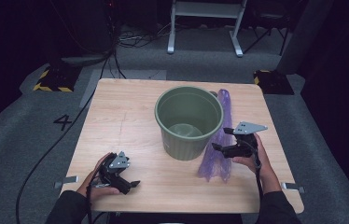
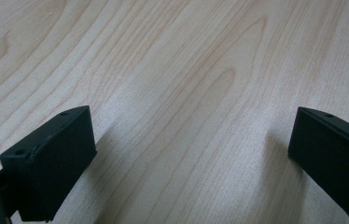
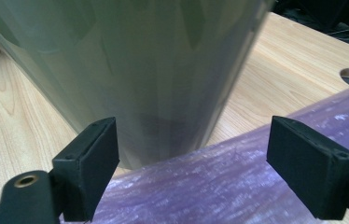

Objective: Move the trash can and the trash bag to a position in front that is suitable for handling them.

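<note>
A green plastic bucket (image 1: pixel 189 122) stands upright near the middle of my wooden surface (image 1: pixel 116 121), round-rimmed and tapering toward its base, with nothing visible inside. Along its right side lies a crumpled, translucent purple plastic bag (image 1: pixel 218 158), stretched out lengthwise and touching the bucket's foot. My right tongs (image 1: pixel 223 139) hover just over the near part of that bag, jaws spread wide with nothing between them, pointing at the bucket's wall. My left tongs (image 1: pixel 133 185) rest low at the near left of the surface, also spread apart over bare wood.
</note>
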A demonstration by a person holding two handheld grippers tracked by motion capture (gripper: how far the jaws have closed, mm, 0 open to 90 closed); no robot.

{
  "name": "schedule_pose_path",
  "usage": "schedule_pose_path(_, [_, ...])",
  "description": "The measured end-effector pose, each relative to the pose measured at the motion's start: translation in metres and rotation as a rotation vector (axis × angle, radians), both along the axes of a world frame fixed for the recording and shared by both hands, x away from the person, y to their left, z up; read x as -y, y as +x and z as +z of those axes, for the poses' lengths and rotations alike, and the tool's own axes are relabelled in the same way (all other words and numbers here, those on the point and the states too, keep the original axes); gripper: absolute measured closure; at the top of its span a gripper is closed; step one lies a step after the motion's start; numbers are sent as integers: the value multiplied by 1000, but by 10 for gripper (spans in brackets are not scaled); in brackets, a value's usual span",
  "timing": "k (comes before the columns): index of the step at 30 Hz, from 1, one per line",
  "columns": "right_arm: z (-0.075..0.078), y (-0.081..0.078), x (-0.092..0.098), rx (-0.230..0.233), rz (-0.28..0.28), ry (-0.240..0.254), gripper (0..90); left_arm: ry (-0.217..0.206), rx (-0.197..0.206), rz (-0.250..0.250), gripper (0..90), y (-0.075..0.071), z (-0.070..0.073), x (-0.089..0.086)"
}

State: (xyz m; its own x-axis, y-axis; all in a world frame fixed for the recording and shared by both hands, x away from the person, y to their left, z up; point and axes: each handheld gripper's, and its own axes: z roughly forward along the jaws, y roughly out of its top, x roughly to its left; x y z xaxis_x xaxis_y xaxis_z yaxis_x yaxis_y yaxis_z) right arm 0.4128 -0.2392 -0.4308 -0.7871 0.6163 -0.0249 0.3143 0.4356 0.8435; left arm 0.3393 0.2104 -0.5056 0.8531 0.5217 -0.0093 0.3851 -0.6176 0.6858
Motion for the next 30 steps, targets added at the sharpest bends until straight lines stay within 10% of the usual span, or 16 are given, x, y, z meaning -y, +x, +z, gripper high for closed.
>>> schedule_pose_path(26, [9, -10, -47, 39, 168, -61, 173, 0, -2, -3, 4, 0, 0, 0])
schedule_pose_path(30, [12, -16, -38, 81, 102, -73, 224, 0, 0, -4, 5, 0, 0, 0])
